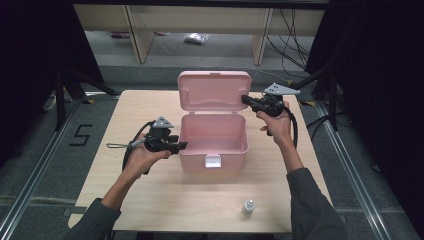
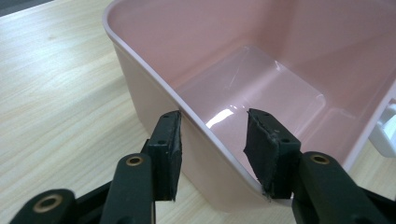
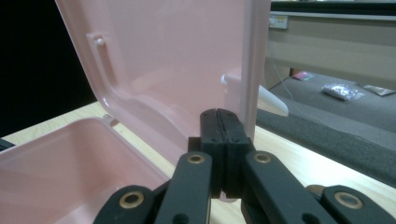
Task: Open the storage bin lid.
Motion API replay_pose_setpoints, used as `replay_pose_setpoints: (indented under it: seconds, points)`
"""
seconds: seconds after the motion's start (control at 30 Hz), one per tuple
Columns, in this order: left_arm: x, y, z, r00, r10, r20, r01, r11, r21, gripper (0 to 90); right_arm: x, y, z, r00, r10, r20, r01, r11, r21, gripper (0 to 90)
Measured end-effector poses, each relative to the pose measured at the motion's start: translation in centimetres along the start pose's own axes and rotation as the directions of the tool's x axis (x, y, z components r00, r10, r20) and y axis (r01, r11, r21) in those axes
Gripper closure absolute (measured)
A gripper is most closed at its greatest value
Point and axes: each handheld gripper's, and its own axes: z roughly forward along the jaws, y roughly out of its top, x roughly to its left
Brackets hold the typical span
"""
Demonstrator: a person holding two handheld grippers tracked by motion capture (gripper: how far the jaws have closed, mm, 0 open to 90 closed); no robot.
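Your left gripper (image 1: 181, 145) straddles the left wall of the pink box (image 1: 214, 150), which sits in the middle of the table (image 1: 150, 200) with its lid (image 1: 214, 90) standing open at the back; in the left gripper view one pad (image 2: 169, 154) is outside the wall against the rim, the other (image 2: 264, 149) inside and clear of it, so the jaws are spread, not pinching. Your right gripper (image 1: 245, 99) is up at the lid's right edge, jaws pressed together with nothing between them, their tips (image 3: 220, 122) just in front of the lid's inner face. A small white bottle (image 1: 248, 206) stands near the table's front edge, well apart from both.
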Motion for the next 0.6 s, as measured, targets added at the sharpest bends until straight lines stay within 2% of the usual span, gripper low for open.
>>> replay_pose_setpoints:
  seconds: [0.03,0.07,0.1,0.2,0.23,0.33,0.37,0.43,0.53,0.6]
  points:
    - [0.0,0.0,0.0,1.0,0.004,0.005,-0.004,1.0,0.002,55.2,0.0,-0.1,0.1,0.9999,0.015,-0.003,-0.015,1.0,0.009,90.0]
    - [0.1,0.0,-0.1,0.9999,0.014,0.007,-0.014,0.9999,0.007,55.2,-0.2,-0.2,0.3,1.0,-0.001,0.001,0.001,1.0,-0.002,90.0]
    - [0.0,0.0,0.0,1.0,0.006,0.005,-0.006,1.0,0.003,55.2,-0.1,-0.3,0.3,0.9999,0.011,0.001,-0.011,1.0,0.01,90.0]
    - [-0.1,0.0,-0.1,1.0,0.008,-0.003,-0.008,1.0,0.002,55.2,-0.4,-0.6,0.5,1.0,-0.001,-0.001,0.001,1.0,0.013,90.0]
    - [-0.1,-0.1,-0.1,1.0,0.008,-0.004,-0.008,1.0,0.001,55.2,-0.3,-0.7,0.5,0.9998,0.017,0.003,-0.018,1.0,0.02,90.0]
    - [-0.1,-0.1,-0.1,1.0,0.002,-0.003,-0.002,1.0,-0.002,55.2,-0.5,-0.9,0.8,0.9998,0.022,0.001,-0.022,1.0,0.018,90.0]
    - [-0.1,-0.1,-0.1,1.0,0.001,-0.002,-0.001,1.0,-0.002,55.3,-0.5,-1.0,0.9,0.9993,0.038,0.0,-0.038,0.999,0.026,89.6]
    - [-0.1,-0.1,-0.1,1.0,0.0,-0.001,0.0,1.0,-0.002,55.2,-0.8,-1.1,1.1,0.9997,0.025,-0.008,-0.025,0.999,0.021,89.4]
    - [-0.2,-0.1,-0.1,1.0,-0.004,0.0,0.004,1.0,-0.005,55.2,-0.8,-1.3,1.3,0.9993,0.036,0.0,-0.036,0.999,0.026,89.5]
    - [-0.2,-0.1,-0.1,1.0,-0.006,0.001,0.006,1.0,-0.005,55.1,-1.0,-1.4,1.4,0.9999,0.012,0.011,-0.012,1.0,0.018,89.5]
